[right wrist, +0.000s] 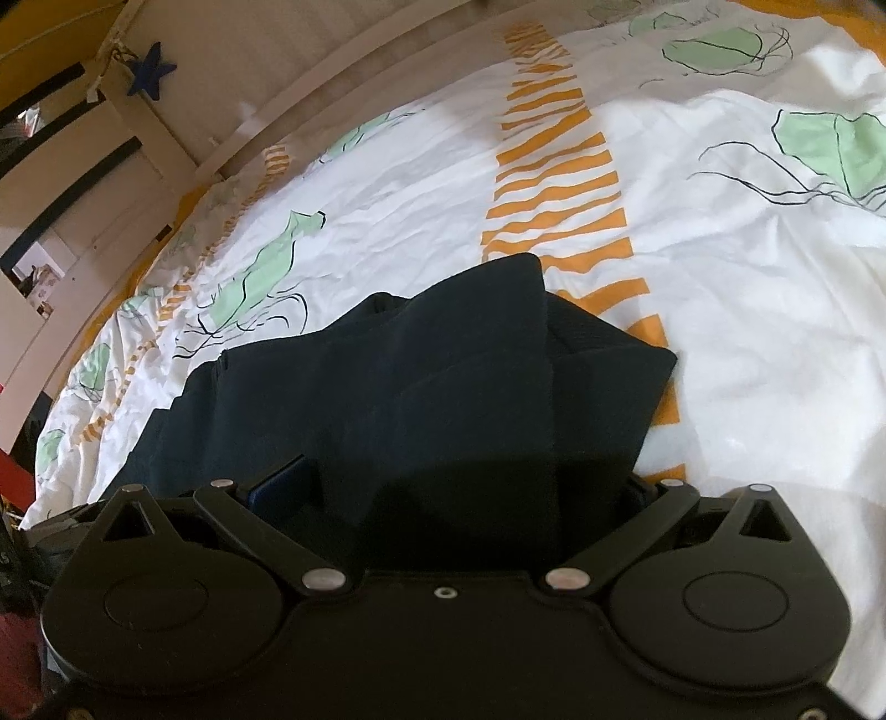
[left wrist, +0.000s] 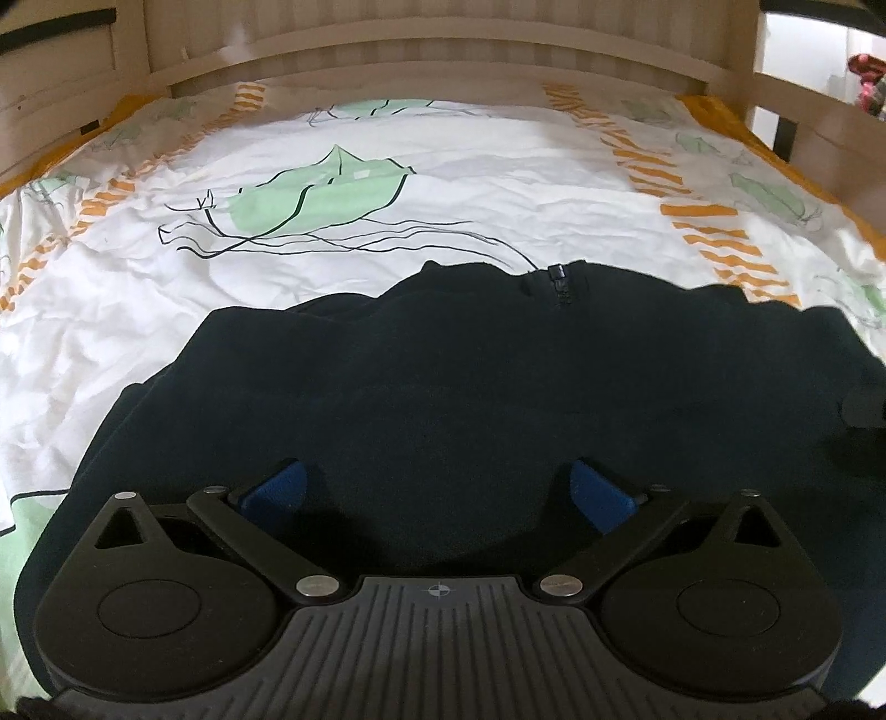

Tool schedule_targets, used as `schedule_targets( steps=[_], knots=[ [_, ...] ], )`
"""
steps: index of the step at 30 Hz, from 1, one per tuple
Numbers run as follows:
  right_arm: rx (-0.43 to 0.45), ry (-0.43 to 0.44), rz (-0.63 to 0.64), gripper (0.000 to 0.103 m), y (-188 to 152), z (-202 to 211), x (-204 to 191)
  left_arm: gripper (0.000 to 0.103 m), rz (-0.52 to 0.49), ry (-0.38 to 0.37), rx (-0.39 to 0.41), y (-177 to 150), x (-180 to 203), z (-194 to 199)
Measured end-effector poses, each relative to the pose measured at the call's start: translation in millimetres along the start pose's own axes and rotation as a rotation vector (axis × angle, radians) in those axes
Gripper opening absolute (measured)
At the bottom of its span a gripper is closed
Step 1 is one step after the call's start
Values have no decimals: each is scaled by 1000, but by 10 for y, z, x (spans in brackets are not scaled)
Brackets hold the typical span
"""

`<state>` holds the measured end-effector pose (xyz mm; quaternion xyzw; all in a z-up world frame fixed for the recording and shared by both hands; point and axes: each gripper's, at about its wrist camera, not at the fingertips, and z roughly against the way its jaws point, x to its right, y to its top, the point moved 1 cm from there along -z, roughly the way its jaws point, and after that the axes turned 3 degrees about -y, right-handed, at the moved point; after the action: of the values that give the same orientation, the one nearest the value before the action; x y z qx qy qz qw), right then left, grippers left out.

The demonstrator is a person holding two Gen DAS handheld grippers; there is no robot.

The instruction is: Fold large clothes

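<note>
On the bed [left wrist: 387,155], whose white cover with green leaf shapes and orange striped bands fills most of both views, your dark navy garment [left wrist: 443,387] lies gathered toward the near edge, with its zip collar [left wrist: 559,282] pointing to the wooden headboard [left wrist: 443,50]. It looks part-folded to me: in the right wrist view a layer already lies doubled over the body, ending in a blunt corner [right wrist: 653,360], but the edges are uneven and the bundle is still wide, so at least one more fold and some squaring up seem left. Nothing lies on the cover around it; only the headboard and side rail hem you in. Your left tongs [left wrist: 437,493] hang spread wide above the cloth, gripping nothing. Your right tongs [right wrist: 459,487] have a thick bunch of fabric between the fingers, yet I cannot tell whether they are clamped on it.
</note>
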<state>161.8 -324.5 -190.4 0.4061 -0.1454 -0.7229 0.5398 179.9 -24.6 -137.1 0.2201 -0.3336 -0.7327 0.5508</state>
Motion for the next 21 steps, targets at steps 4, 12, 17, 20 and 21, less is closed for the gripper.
schedule_targets(
  steps=[4,12,17,20,21],
  knots=[
    [3,3,6,103,-7,1,1,93,14,3,15,-42,17,139],
    [4,3,15,103,-17,5,-4,90,-3,15,87,-271,105,414],
    [5,5,19,103,-21,8,-4,90,-27,25,91,-341,142,366],
    [-2,5,20,103,-23,15,-2,92,-33,30,88,-364,143,292],
    [-8,6,21,103,-26,22,-5,93,-31,29,88,-360,137,273]
  ],
)
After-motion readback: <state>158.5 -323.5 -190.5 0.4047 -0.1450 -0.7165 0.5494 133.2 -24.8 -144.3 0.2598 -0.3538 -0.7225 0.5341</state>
